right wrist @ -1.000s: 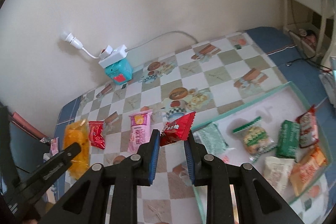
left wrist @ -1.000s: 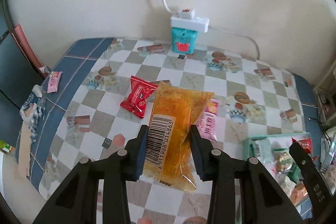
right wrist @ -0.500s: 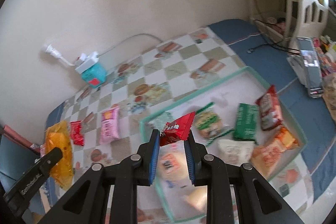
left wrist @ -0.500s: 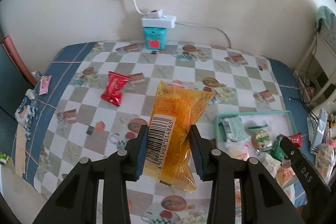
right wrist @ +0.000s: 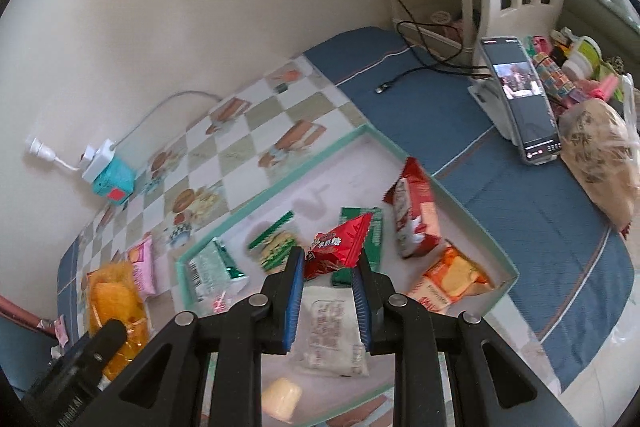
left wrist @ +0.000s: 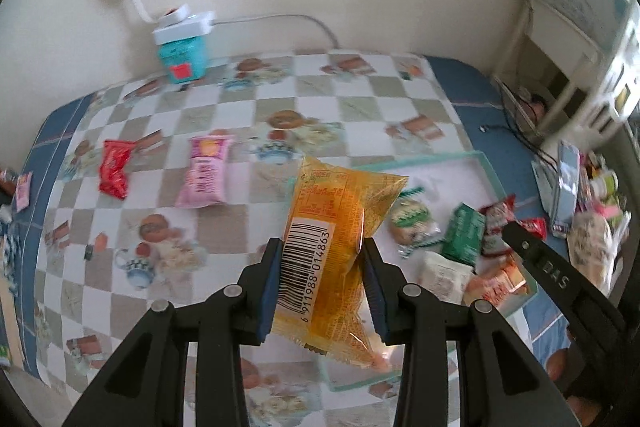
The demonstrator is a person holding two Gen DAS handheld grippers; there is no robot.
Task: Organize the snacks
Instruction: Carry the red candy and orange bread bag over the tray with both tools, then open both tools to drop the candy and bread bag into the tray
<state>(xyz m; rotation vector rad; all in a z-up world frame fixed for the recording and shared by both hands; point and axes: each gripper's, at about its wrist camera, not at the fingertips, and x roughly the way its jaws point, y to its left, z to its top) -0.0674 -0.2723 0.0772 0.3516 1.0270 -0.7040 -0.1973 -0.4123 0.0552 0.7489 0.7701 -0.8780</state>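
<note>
Left hand-held gripper (left wrist: 322, 267): closed on orange snack packet (left wrist: 334, 227), barcode side toward the camera, packet held upright above the near-left corner of the green-rimmed tray (left wrist: 490, 173). Right hand-held gripper (right wrist: 327, 273): closed on small red snack packet (right wrist: 338, 245), raised over the tray interior.

Inside the tray, right wrist view: white packet (right wrist: 334, 331) directly below the right fingers; green packet (right wrist: 360, 247) behind the held red one; silver-green packet (right wrist: 212, 269) at the left wall; round cracker packet with green stripes (right wrist: 276, 247) beside it; red-and-white packet (right wrist: 414, 215) toward the far right; orange cracker packet (right wrist: 452, 277) at the right wall; pale yellow piece (right wrist: 282, 397) near the front edge.

Outside the tray, left wrist view: pink packet (left wrist: 206, 173) and red packet (left wrist: 115, 169) lying apart on the checked tablecloth (left wrist: 224, 227) of the table, left of the tray. At the wall: teal box (left wrist: 183, 61) under a white power strip (left wrist: 182, 25). Right of the tray, on the blue border: phone (right wrist: 520, 99) propped on a stand, screen lit, beside a bagged bundle (right wrist: 600, 163).
</note>
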